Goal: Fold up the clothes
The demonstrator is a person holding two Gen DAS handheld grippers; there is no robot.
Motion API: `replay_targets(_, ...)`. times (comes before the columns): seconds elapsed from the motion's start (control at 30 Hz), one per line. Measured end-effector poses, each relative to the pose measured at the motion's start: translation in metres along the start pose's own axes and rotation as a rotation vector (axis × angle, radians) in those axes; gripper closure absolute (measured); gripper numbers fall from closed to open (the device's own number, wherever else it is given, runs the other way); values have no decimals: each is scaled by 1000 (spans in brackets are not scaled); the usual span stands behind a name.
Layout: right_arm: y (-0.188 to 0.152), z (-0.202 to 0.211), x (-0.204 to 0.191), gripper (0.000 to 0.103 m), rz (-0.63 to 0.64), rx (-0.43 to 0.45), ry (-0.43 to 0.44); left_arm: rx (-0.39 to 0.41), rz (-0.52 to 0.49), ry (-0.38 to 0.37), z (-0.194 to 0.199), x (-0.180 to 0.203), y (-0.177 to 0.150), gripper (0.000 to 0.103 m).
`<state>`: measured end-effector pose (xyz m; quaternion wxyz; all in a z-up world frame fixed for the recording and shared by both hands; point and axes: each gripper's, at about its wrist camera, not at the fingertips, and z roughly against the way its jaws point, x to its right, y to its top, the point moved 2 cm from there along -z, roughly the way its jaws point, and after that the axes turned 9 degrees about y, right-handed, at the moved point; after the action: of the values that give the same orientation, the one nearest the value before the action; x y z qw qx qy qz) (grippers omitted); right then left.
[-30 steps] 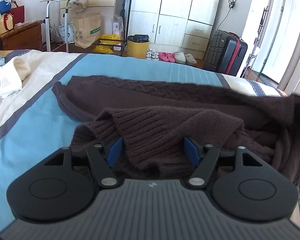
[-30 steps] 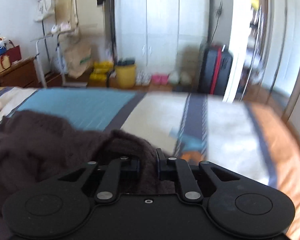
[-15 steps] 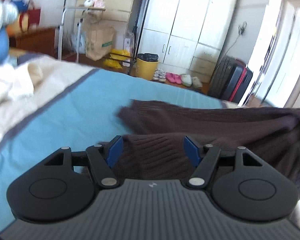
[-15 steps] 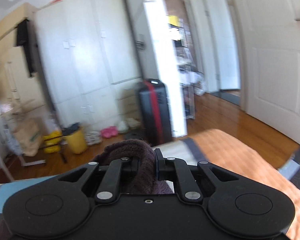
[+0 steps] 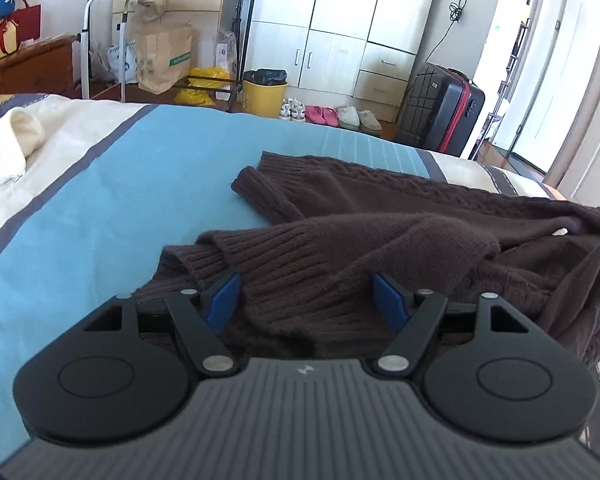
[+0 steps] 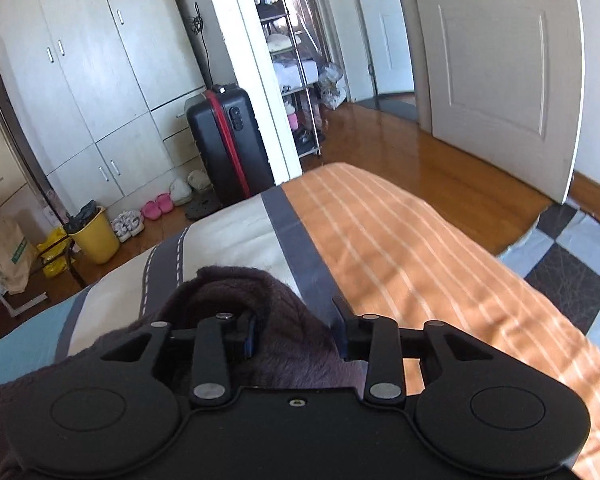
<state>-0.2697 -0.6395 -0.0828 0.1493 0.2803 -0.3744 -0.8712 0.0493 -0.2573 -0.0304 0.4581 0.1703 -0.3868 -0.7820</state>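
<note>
Brown knit sweater (image 5: 380, 240) sprawls on the striped bed (image 5: 100, 200). Left gripper (image 5: 306, 300) gapes over its ribbed hem; right gripper (image 6: 294, 334), just opening, straddles a bunched fold at six o'clock.

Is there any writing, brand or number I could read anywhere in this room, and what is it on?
Nothing here can be read as words.
Paper bag: green strip with white lettering, too small to read.
Left gripper: small white logo mark on its grey body, a symbol and not letters.
Yellow bin: faint mark on its front, too blurred to read.
Black suitcase: no legible brand.
Brown sweater: small pale tag, nothing legible.
</note>
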Motion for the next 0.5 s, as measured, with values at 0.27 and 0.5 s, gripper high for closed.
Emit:
replay_targets(0.27, -20, 30, 39, 53, -376, -27, 136, 29, -70, 75, 6, 5, -6, 77)
replay_targets(0.5, -40, 55, 31, 47, -268, -141, 193, 108, -108, 83, 40, 11, -6, 95)
